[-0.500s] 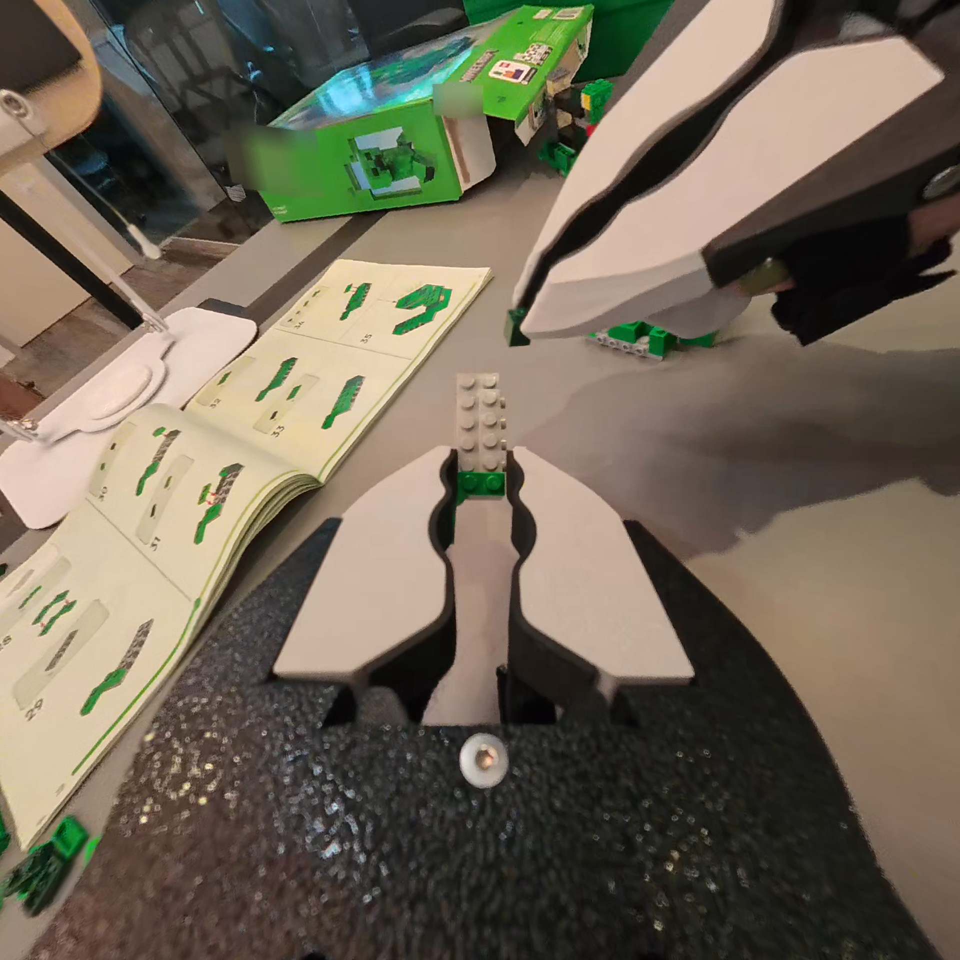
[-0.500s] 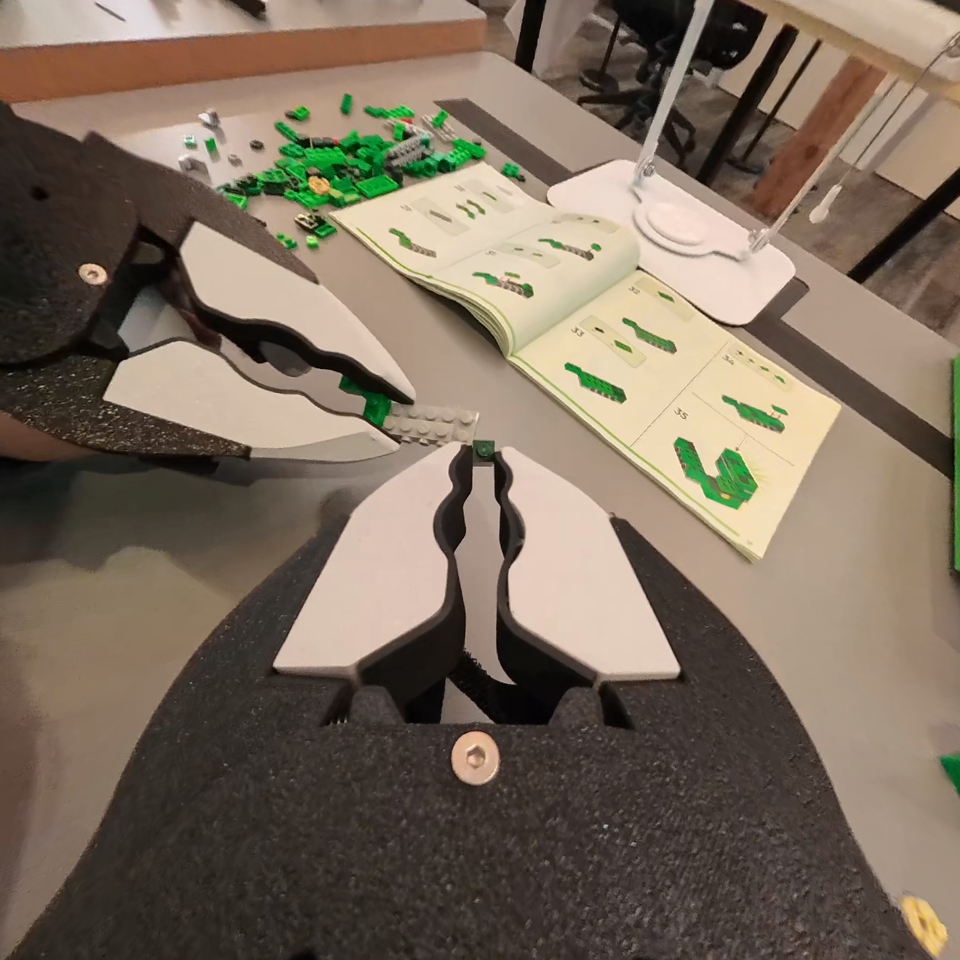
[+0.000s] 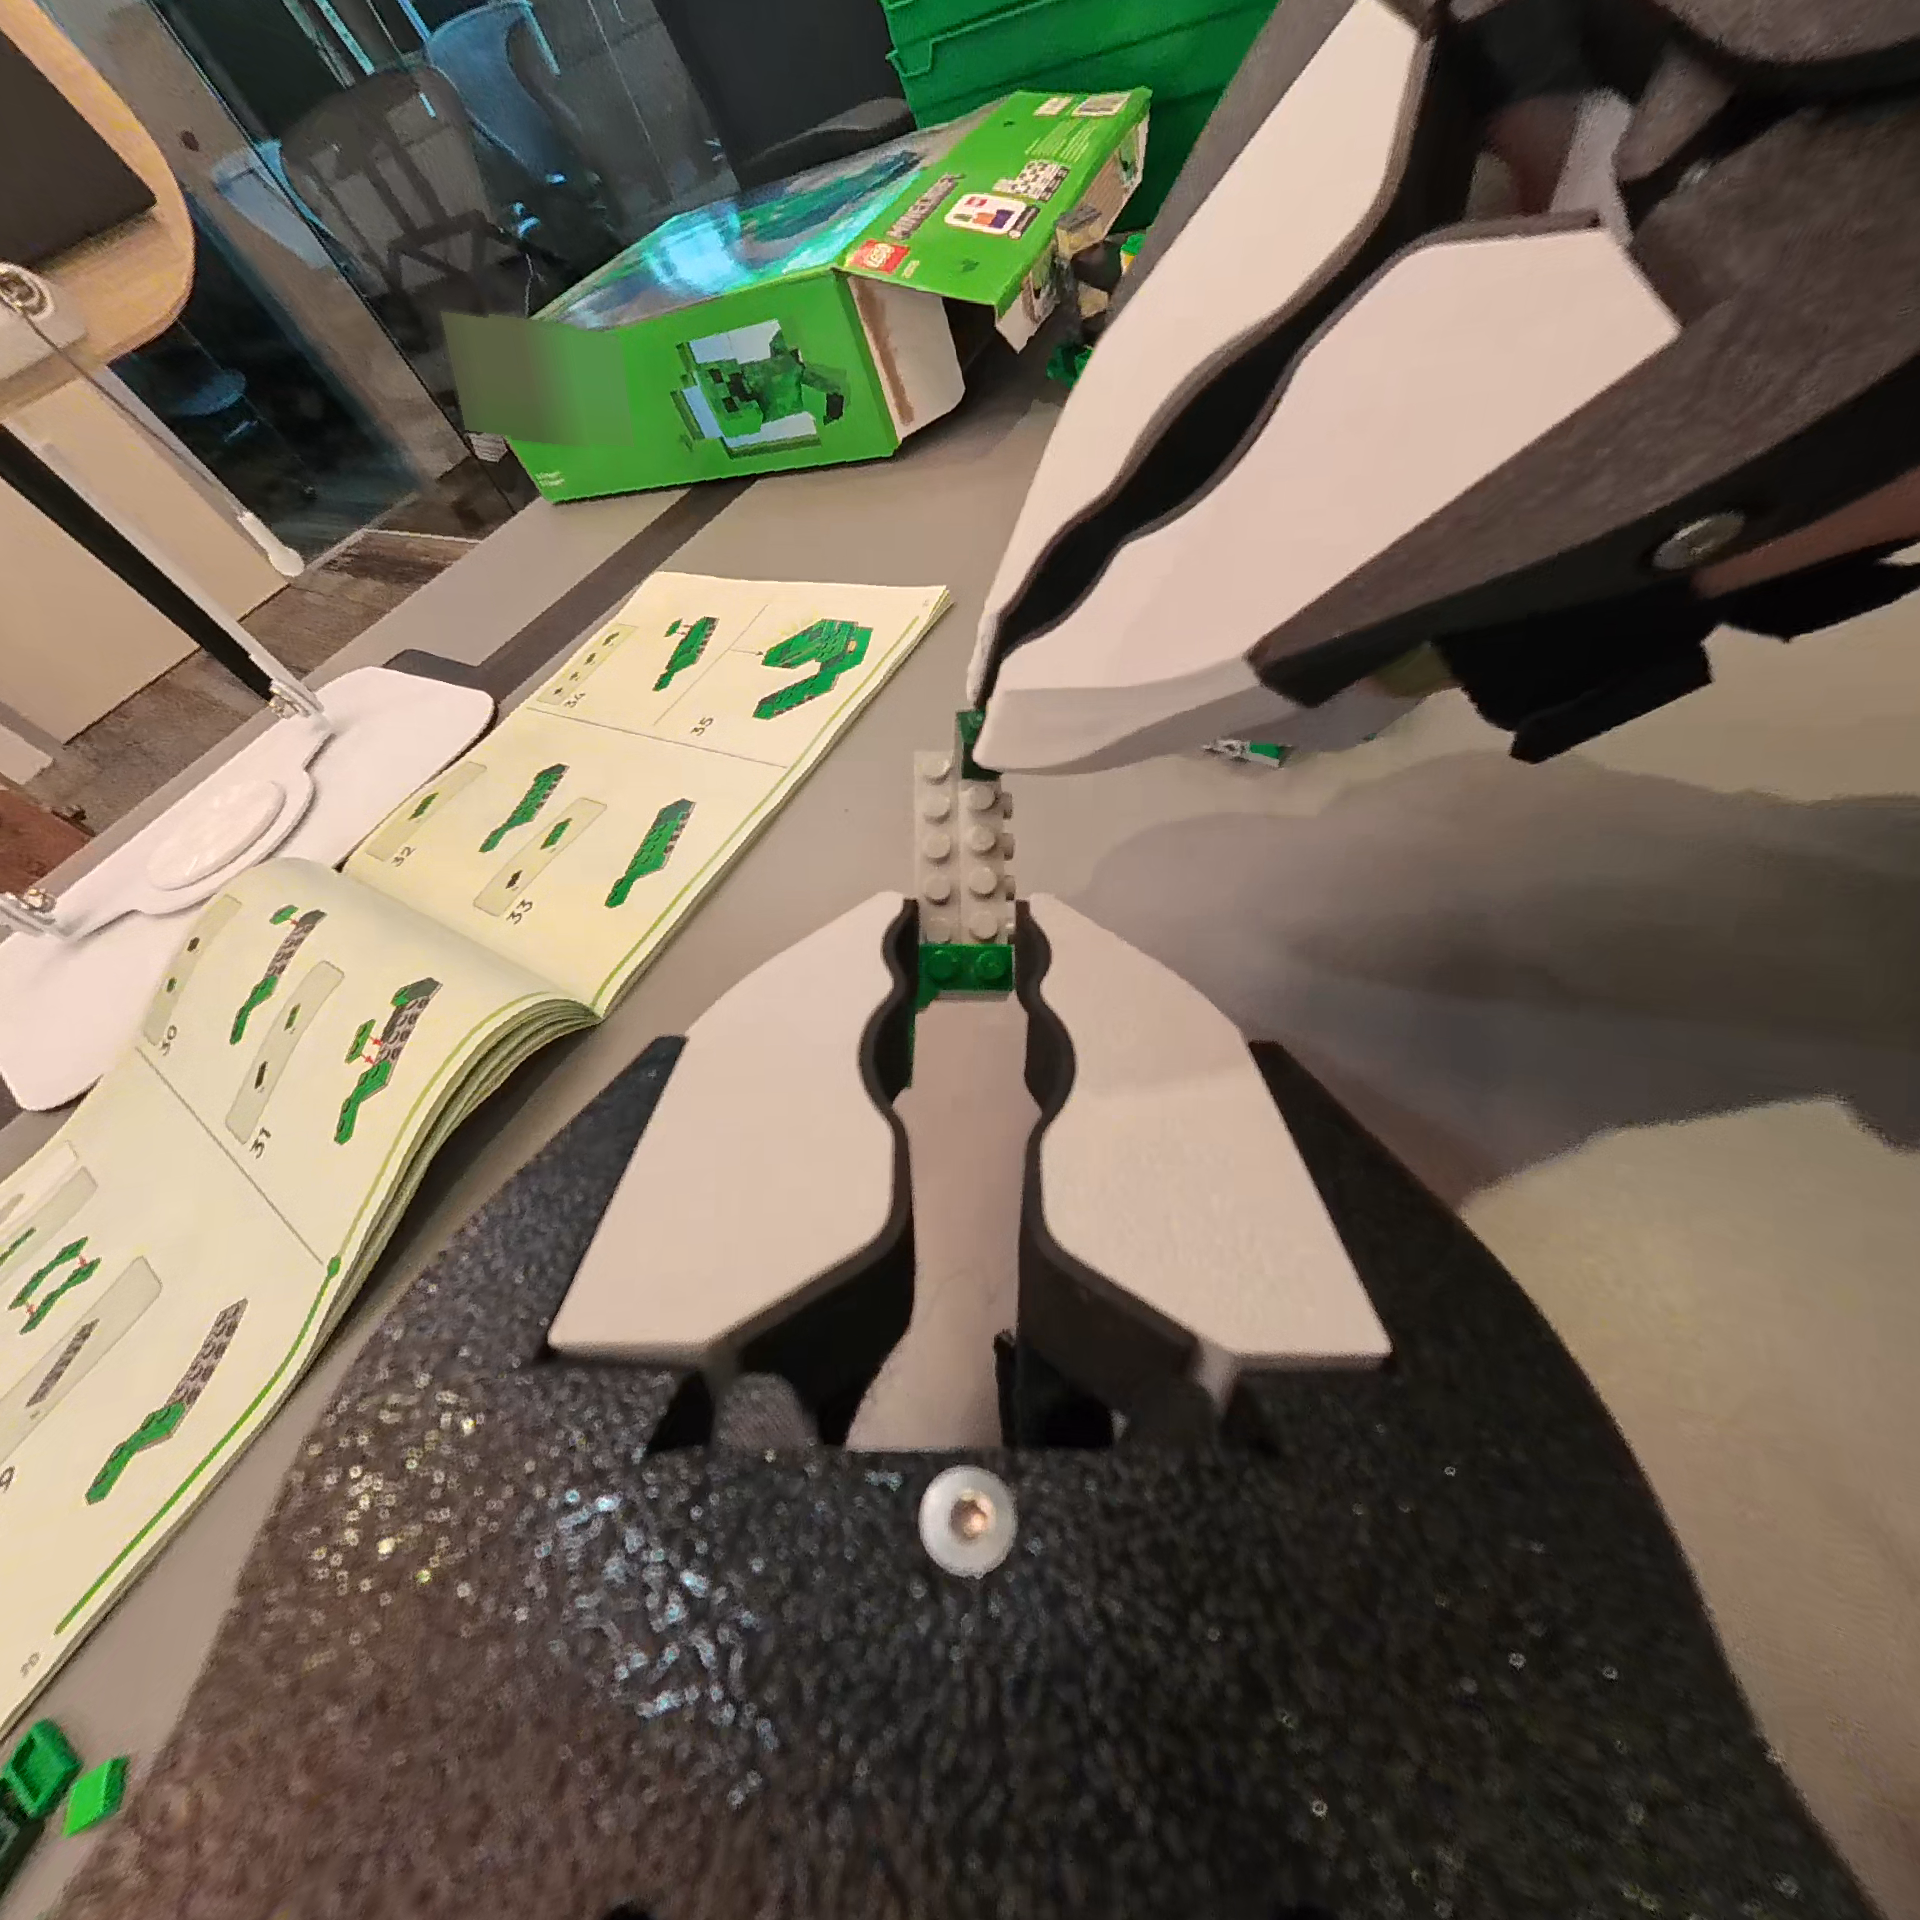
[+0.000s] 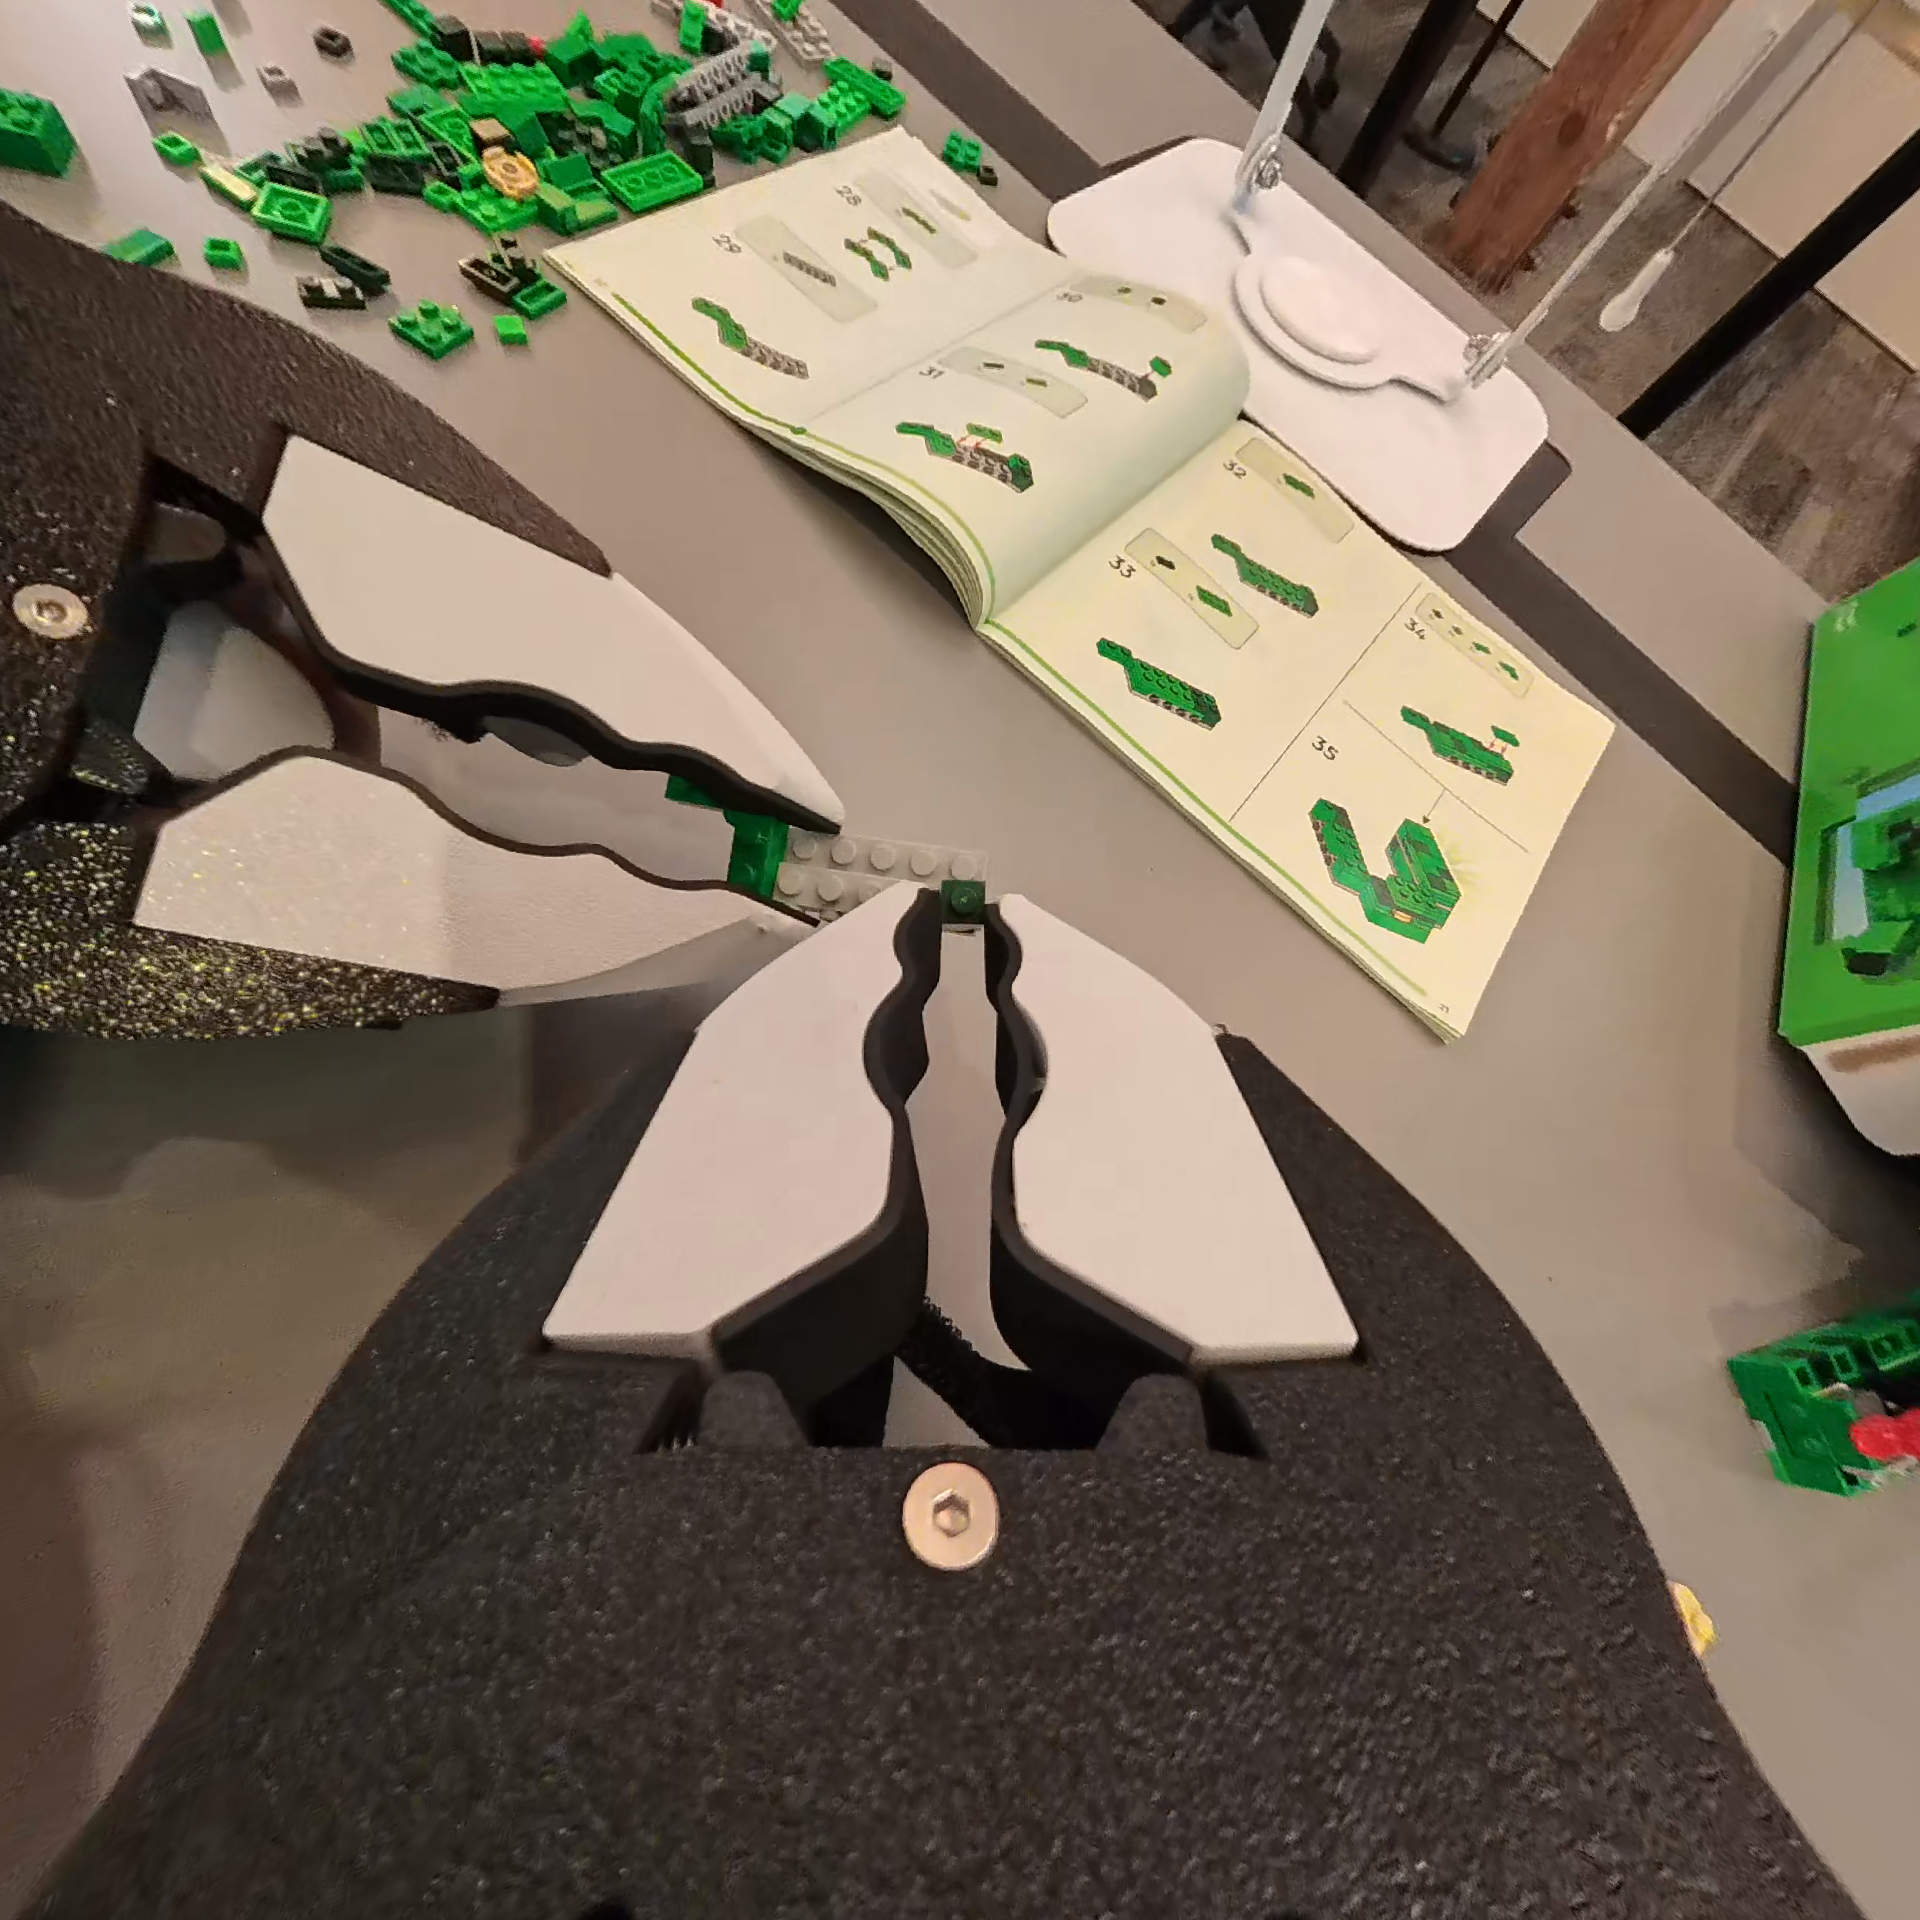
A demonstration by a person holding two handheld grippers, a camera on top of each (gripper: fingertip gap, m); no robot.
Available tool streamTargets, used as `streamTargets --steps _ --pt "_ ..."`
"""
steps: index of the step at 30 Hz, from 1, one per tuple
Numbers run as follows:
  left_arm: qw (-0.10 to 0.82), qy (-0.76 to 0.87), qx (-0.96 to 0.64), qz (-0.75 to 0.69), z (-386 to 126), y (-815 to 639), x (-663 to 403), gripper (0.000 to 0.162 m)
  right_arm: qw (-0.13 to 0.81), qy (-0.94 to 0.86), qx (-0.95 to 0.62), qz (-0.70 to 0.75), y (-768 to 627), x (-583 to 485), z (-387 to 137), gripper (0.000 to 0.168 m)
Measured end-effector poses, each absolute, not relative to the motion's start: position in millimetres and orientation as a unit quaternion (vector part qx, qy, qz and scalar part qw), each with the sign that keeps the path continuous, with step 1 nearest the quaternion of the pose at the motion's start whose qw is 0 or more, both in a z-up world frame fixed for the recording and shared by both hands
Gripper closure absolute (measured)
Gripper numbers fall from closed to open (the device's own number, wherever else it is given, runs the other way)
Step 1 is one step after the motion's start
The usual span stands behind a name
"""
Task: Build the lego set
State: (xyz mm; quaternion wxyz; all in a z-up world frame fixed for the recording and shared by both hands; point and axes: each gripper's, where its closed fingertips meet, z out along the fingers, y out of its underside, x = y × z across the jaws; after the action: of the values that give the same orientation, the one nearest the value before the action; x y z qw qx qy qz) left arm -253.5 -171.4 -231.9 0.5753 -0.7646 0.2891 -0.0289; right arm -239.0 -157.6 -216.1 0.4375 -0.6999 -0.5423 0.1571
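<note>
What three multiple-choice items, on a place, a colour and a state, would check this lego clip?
1. Where does the open paper instruction booklet lie?
A. in the box
B. flat on the grey table
C. on the lamp base

2. What colour is the long studded plate sticking out of the left tongs?
A. red
B. yellow
C. grey

3. How are the right tongs?
A. shut on a small dark green piece
B. wide open
C. out of view

Key: B, pages spread on the tabletop; C, its studs are grey; A, the tips pinch the piece.
</note>
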Motion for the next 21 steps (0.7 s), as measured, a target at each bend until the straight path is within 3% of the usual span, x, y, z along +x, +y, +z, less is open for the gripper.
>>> streamTargets --steps 21 --pt "0.576 0.281 -0.766 -0.05 -230.5 -173.2 -255.7 0.145 0.424 -0.543 -0.713 0.13 -158.6 -241.4 -217.4 0.16"
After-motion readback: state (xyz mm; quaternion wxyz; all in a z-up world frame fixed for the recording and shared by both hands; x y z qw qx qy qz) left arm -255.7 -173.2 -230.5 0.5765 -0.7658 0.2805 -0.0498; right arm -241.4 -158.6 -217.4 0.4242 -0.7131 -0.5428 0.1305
